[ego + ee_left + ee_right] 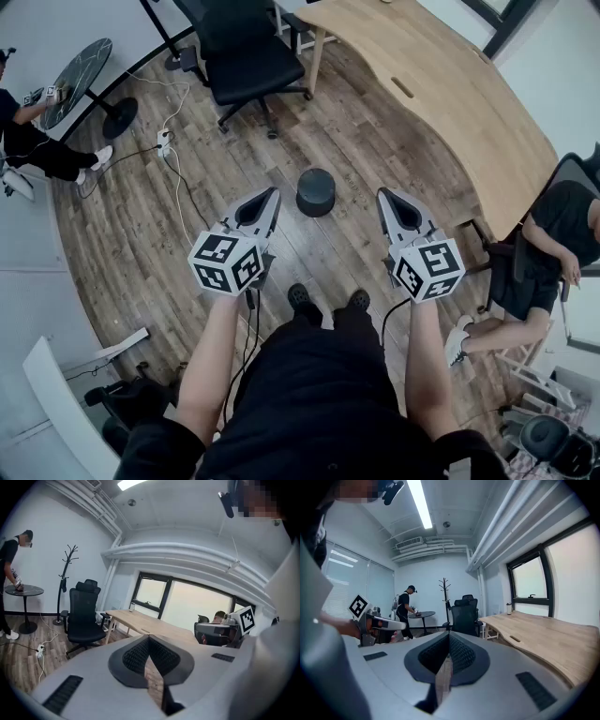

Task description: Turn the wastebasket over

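Dark ribbed pads of the left gripper (149, 637) meet at the tips; the jaws are closed with nothing between them. Same on the right gripper (449, 634): pads pressed together, empty. Through the sliver under each pair of pads only wood floor (187, 234) shows.

In the head view both grippers are held out side by side and apart, each tilted a little downward, with the marker cubes nearest the person. The wastebasket (316, 191), a dark grey cylinder, stands on end on the floor between the two jaw tips and slightly ahead of them. Neither gripper touches it. Can't tell whether its open end faces up or down.

The person's black shoes (326, 300) sit just behind the wastebasket, between the forearms.

Farther out, a black office chair (246, 56) stands beyond the wastebasket. A curved light-wood desk (450, 84) runs along the right side. A white power strip (164, 141) with cables lies on the floor at left. One person sits at the right edge (548, 244), another is at the far left (33, 141). A coat stand (68, 571) is by the wall in the left gripper view.
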### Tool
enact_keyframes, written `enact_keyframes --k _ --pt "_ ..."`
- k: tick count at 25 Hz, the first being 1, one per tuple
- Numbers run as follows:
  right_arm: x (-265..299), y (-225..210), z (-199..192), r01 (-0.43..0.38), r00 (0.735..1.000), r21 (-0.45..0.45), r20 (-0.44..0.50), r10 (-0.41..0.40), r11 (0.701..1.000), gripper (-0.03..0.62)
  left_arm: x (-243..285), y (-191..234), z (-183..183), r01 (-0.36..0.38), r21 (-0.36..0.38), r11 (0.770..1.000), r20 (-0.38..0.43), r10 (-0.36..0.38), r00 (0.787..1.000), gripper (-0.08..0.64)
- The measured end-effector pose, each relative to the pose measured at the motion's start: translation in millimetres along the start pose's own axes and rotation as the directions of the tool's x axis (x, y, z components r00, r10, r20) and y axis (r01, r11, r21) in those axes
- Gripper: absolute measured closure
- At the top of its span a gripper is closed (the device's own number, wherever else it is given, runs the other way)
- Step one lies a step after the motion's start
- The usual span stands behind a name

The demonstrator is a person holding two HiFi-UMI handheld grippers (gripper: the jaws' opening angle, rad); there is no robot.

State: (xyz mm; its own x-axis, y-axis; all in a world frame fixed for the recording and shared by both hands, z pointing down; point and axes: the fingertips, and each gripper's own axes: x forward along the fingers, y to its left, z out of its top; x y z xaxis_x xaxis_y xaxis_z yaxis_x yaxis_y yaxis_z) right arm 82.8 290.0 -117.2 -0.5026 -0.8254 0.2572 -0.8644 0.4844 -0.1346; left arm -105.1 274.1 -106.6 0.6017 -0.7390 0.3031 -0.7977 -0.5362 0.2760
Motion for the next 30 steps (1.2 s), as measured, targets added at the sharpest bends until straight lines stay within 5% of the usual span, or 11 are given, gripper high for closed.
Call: enact_keyframes --k 9,15,30 --pt "0 7 7 0.006 1.000 -0.018 0.014 -0.006 1.000 0.560 -9 5 3 0.002 0.005 1.000 0.004 -0.002 1.000 0.543" --pt "2 9 6 -0.007 0.999 0.092 0.041 0.004 0.996 0.560 -15 10 2 0.003 0.006 1.000 0.001 -0.003 1.000 0.543" --pt "6 18 -33 0.034 0.998 0.128 -0.058 -0.027 0.991 0.560 -20 31 -30 0.010 -0.043 0.999 -0.075 -0.013 0.997 0.543"
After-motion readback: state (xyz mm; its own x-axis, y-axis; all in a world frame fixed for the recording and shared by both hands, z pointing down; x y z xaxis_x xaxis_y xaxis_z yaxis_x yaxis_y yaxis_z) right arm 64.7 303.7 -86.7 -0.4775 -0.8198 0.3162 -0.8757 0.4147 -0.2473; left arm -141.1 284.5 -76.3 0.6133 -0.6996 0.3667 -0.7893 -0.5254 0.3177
